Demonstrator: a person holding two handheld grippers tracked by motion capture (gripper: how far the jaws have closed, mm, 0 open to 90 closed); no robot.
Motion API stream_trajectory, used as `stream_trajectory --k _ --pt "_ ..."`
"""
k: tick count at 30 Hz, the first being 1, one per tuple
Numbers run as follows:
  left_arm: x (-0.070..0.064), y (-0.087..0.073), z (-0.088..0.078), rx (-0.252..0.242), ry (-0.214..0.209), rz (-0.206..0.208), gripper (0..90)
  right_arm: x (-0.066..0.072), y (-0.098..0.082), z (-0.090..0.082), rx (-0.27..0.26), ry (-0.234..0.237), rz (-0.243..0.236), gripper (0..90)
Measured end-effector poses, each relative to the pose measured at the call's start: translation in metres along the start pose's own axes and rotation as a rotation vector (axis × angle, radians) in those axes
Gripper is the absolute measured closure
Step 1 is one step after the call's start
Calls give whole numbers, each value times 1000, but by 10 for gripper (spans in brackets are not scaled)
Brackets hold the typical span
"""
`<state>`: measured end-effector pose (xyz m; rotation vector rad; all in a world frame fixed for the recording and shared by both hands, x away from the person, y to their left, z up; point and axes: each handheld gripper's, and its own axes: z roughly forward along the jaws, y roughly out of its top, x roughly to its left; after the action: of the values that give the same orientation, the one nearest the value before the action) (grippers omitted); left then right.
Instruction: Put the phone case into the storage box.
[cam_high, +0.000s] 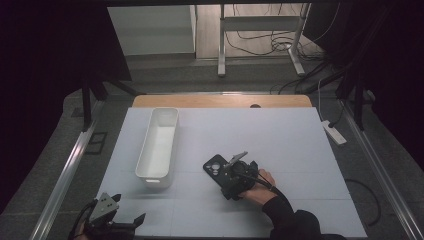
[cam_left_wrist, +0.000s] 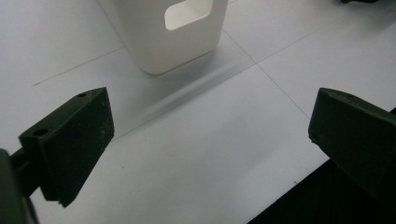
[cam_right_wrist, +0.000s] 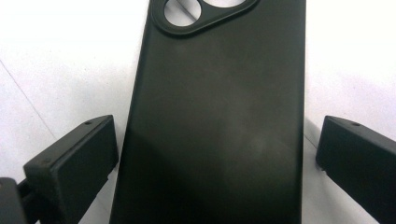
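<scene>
Black phone case, flat on table, between open right hand-held gripper jaws

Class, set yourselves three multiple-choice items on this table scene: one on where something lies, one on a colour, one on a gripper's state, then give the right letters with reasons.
1. Where does the phone case lie?
A. Inside the bin
B. On the table, right of the bin
C. On the floor

2. What colour is the bin?
A. White
B. Red
C. Black

3. How does the right gripper stand?
A. Shut on the case
B. Open, a jaw on either side of the case
C. Open over bare table

Answers:
1 B, the high view shows it flat on the table beside the bin.
2 A, its walls are white.
3 B, the right gripper view shows a gap beside each jaw.
</scene>
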<state>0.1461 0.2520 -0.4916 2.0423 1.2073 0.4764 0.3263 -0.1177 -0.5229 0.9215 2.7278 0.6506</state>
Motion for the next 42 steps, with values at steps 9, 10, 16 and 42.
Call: stream_trajectory --k 9,10,16,42 --pt "0 0 -1 -5 0 -7 0 1 0 0 12 -7 9 0" --pt "0 0 -1 -6 2 -5 0 1 1 0 17 -10 16 7" --pt "1 0 -1 -3 -9 -4 0 -2 3 -7 39 -12 40 140" --pt "3 2 0 8 -23 -24 0 -11 1 -31 -30 19 -44 155"
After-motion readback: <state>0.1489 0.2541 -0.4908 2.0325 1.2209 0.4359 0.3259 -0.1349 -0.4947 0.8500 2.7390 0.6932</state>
